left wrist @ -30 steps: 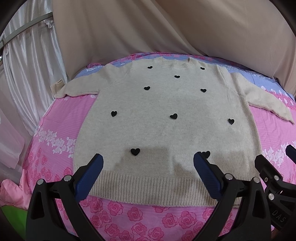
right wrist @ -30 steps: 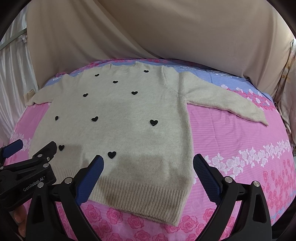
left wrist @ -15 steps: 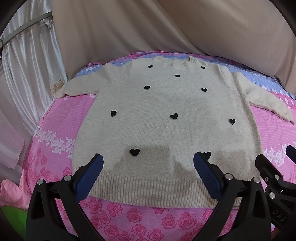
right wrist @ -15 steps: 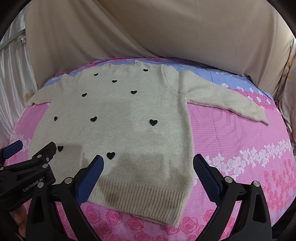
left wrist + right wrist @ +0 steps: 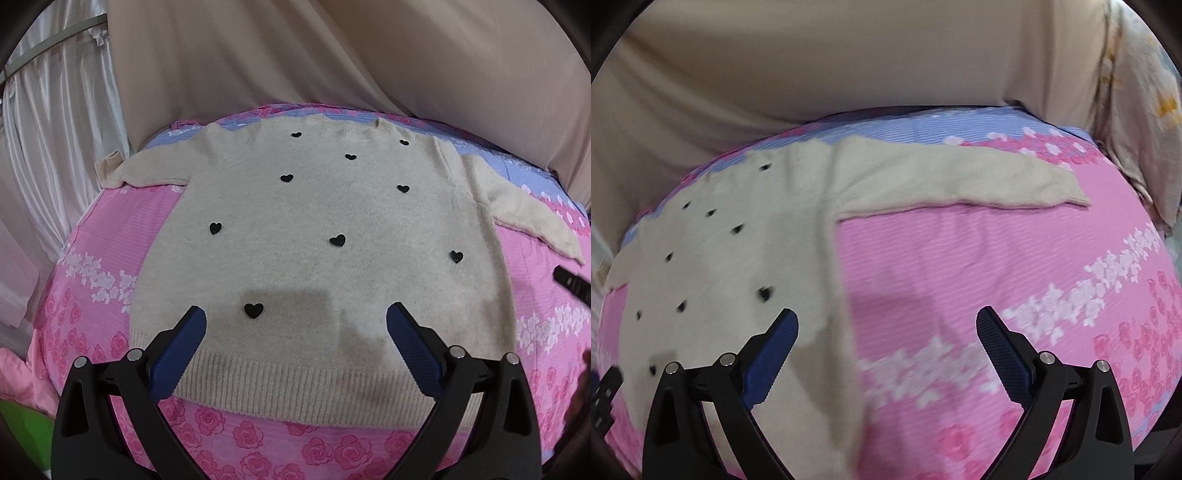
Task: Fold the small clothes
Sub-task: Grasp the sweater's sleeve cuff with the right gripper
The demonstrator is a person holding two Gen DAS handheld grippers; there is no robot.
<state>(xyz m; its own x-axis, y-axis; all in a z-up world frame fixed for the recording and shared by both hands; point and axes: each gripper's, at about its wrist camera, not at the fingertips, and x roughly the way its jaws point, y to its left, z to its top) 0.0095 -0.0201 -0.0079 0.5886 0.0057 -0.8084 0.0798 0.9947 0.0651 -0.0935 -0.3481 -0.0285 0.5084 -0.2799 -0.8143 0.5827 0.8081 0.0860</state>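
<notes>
sweater [image 5: 325, 236] flat on bedspread [image 5: 110, 240] | left gripper [image 5: 295, 332] open | right gripper [image 5: 886, 332] open

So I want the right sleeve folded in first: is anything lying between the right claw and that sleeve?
Nothing visible. Between the open right claw and the sleeve of the sweater lies only bare pink bedsheet.

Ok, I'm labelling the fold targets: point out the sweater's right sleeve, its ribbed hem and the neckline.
right sleeve [image 5: 960, 181], right wrist view, mid-length of the sleeve.
ribbed hem [image 5: 295, 384], left wrist view, middle of the ribbed band.
neckline [image 5: 354, 133], left wrist view, front of the collar ribbing.
</notes>
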